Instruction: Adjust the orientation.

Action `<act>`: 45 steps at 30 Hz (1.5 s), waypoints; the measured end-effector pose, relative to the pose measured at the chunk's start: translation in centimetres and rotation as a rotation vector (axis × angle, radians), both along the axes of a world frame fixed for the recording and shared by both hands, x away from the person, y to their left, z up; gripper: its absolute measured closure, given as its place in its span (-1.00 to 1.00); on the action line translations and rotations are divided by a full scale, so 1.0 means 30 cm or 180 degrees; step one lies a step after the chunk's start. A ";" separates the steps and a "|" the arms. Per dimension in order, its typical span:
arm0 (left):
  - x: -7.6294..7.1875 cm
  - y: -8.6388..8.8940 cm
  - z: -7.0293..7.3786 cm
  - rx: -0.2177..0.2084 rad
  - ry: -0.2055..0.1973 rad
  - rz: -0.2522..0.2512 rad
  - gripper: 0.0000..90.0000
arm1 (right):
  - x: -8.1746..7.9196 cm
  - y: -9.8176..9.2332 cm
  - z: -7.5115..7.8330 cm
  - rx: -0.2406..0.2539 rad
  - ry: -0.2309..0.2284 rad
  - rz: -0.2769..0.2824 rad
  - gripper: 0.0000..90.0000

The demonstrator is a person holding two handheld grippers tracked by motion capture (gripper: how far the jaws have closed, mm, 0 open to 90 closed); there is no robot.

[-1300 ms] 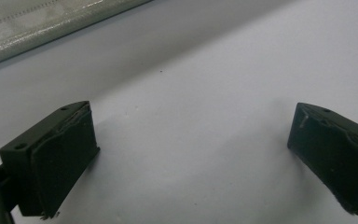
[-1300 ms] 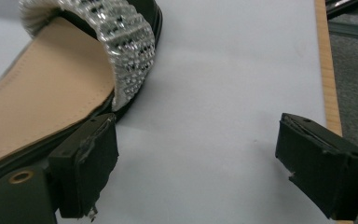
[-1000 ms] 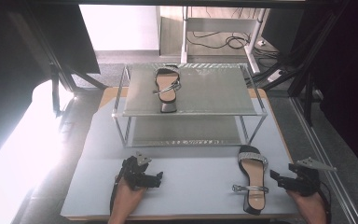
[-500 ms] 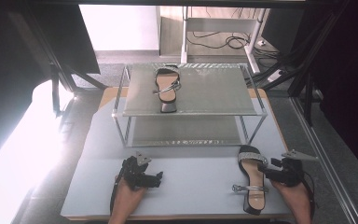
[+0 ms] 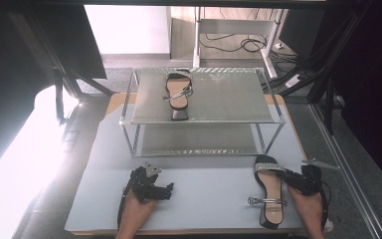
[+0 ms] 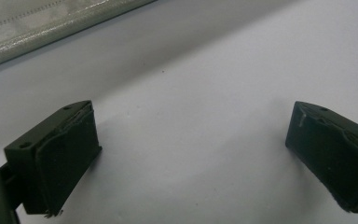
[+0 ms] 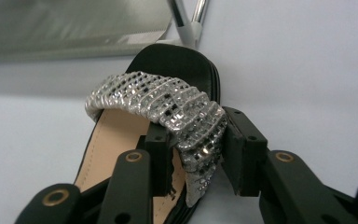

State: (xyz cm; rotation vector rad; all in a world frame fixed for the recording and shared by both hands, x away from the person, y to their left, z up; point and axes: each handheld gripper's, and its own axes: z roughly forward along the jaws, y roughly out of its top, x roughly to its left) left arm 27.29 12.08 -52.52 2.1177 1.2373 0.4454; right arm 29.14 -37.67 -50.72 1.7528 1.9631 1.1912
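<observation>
A black sandal [image 5: 271, 194] with a silver sequinned toe strap [image 7: 154, 98] lies on the grey table at the right, toe toward the rack. My right gripper [image 5: 284, 174] reaches in from the sandal's right. Its jaws have just been closing, and in the right gripper view the gripper [image 7: 198, 140] pinches the strap's right end between its pads. A matching sandal [image 5: 177, 92] lies on the rack's top shelf. My left gripper [image 5: 167, 190] rests low over the table at the front left. In its own view the gripper [image 6: 191, 158] stands open above bare table.
The metal two-shelf rack [image 5: 204, 118] stands at the back of the grey table [image 5: 209, 199]; one of its legs [image 7: 191, 21] rises just beyond the sandal's toe. The lower shelf's edge [image 6: 51, 28] lies ahead of the left gripper. Cables and dark frame bars stand behind and to the right.
My right gripper has moved left to the sandal near the toe strap, and its jaws have come together on the strap. The left gripper and both sandals have stayed put.
</observation>
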 end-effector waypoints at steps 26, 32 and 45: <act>0.000 0.001 0.000 0.0006 0.0001 -0.0004 -0.94 | 0.023 -0.032 -0.007 0.0793 0.0305 -0.0147 0.61; 0.000 0.001 0.000 0.0006 0.0002 -0.0003 -0.94 | 0.029 -0.019 0.021 0.0818 0.0305 -0.0104 0.61; 0.000 0.001 0.000 0.0001 0.0001 0.0000 -0.94 | 0.049 0.006 0.081 0.0910 0.0417 -0.0035 0.62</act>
